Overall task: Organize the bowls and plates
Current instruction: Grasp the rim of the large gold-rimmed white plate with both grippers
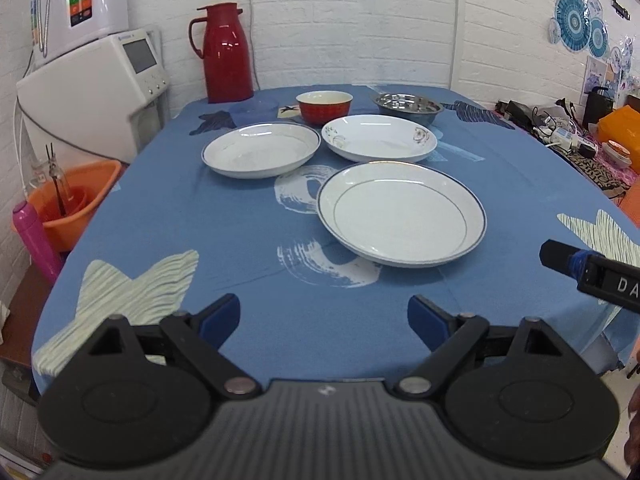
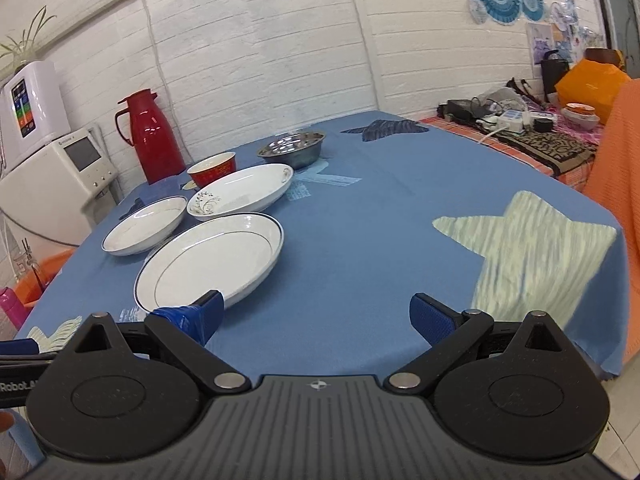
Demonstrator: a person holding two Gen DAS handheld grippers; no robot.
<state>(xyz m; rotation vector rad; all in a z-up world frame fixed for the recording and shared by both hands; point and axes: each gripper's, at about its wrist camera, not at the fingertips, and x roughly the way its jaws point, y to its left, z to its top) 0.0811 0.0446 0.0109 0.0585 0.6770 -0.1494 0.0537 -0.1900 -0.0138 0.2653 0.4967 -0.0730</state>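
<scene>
The left hand-held gripper (image 1: 324, 314) hovers above the near edge of the tabletop (image 1: 224, 240), its blue-padded fingers spread wide apart and holding nothing. The right hand-held gripper (image 2: 316, 314) hangs over the same edge further toward the right corner, its fingers likewise parted and empty; its left finger tip overlaps the near rim of the nearest plate in the right wrist view, though contact cannot be told.

Three white dishes sit upright, mouths up, on the blue star-patterned cloth. The blue-rimmed plate (image 1: 402, 214) lies nearest, around the middle of the tabletop. A second blue-rimmed plate (image 1: 261, 149) rests behind it toward the left edge. The floral plate (image 1: 379, 138) lies just beside that one, to its right; in the right wrist view it looks oval, its long axis running roughly from left edge to right edge.

Behind these, near the far edge, stand a red bowl (image 1: 324, 107) and a steel bowl (image 1: 407, 107), apart from each other. A red thermos jug (image 1: 226, 54) stands upright at the far left corner, handle to the left.
</scene>
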